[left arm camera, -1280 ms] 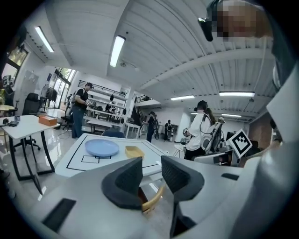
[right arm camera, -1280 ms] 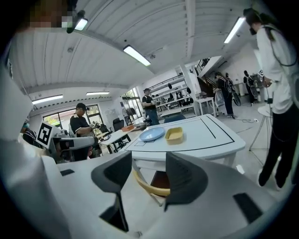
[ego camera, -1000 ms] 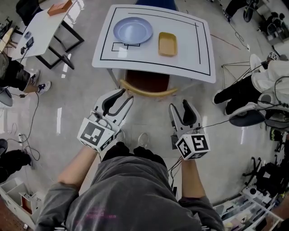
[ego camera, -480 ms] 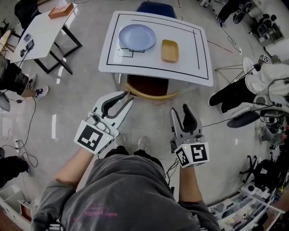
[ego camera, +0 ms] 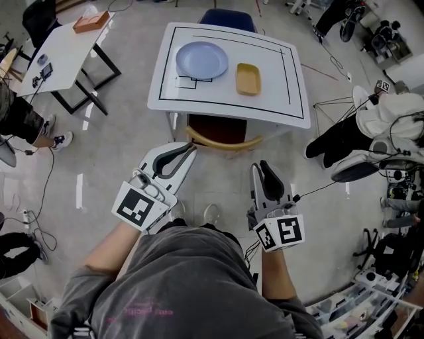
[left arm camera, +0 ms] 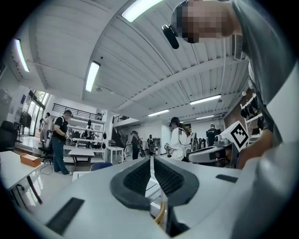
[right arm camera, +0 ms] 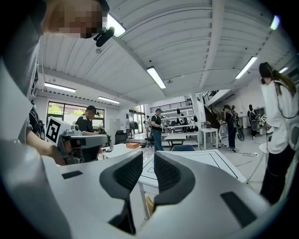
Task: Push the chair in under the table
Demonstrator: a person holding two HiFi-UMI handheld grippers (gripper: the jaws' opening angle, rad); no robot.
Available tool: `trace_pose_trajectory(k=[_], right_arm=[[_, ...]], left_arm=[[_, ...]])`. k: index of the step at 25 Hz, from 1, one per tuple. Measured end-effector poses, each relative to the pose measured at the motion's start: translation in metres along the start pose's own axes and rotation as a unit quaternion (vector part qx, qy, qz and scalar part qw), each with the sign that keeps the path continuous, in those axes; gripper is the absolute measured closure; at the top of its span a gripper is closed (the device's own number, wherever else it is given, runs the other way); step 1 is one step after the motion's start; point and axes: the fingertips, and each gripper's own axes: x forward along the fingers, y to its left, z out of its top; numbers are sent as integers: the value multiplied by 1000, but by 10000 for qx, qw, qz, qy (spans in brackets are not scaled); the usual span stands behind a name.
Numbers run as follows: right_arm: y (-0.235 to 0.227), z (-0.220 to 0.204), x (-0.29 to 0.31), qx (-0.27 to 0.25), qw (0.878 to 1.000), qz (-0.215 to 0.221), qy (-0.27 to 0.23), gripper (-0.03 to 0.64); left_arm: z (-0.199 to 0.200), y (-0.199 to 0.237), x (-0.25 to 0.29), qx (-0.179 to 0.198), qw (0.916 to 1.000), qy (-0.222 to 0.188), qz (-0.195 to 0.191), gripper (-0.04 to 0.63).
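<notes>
grey top (ego camera: pixel 185 285): nearest, at the bottom of the head view, both forearms reaching forward out of it.
left gripper (ego camera: pixel 191 149): held out level above the floor (ego camera: pixel 119 152); jaws just closed down to a hairline slit, pads together, nothing between them.
right gripper (ego camera: pixel 260 165): alongside, a little nearer than the left; jaws just drawn closer yet standing apart, with a clear gap between the pads and nothing in it.
chair (ego camera: pixel 218 129): straight ahead of both grippers and lower than them. Dark seat tucked under the near edge of the table (ego camera: pixel 278 73), curved wooden back rail sticking out past that edge. Left end of the rail just beyond the left gripper's tips in the head view, seen beneath the jaws in the left gripper view, so below them, not between. Contact impossible to tell. Right end of the rail apart from the right gripper, ahead and to its left.
table: white, a black-lined rectangle on top, beyond the chair's rail.
plate (ego camera: pixel 201 59): pale blue, on the table's left half, toward the far edge.
dish (ego camera: pixel 248 78): yellow, about mid-table, just right of the plate and apart from it.
blue chair (ego camera: pixel 227 20): at the table's far edge, mostly hidden by the top.
</notes>
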Motion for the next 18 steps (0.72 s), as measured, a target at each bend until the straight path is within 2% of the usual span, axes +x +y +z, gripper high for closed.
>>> trace_pose_trajectory(k=[6, 14, 18], right_arm=[[1, 13, 1, -6, 9998, 128, -130, 571], [-7, 20, 1, -25, 9994, 301, -182, 591], [-13, 19, -4, -70, 9991, 389, -136, 591]], left_arm=[[9, 0, 3, 118, 9998, -41, 135, 588], [10, -2, 11, -138, 9994, -132, 274, 594], [10, -8, 15, -141, 9992, -141, 344, 594]])
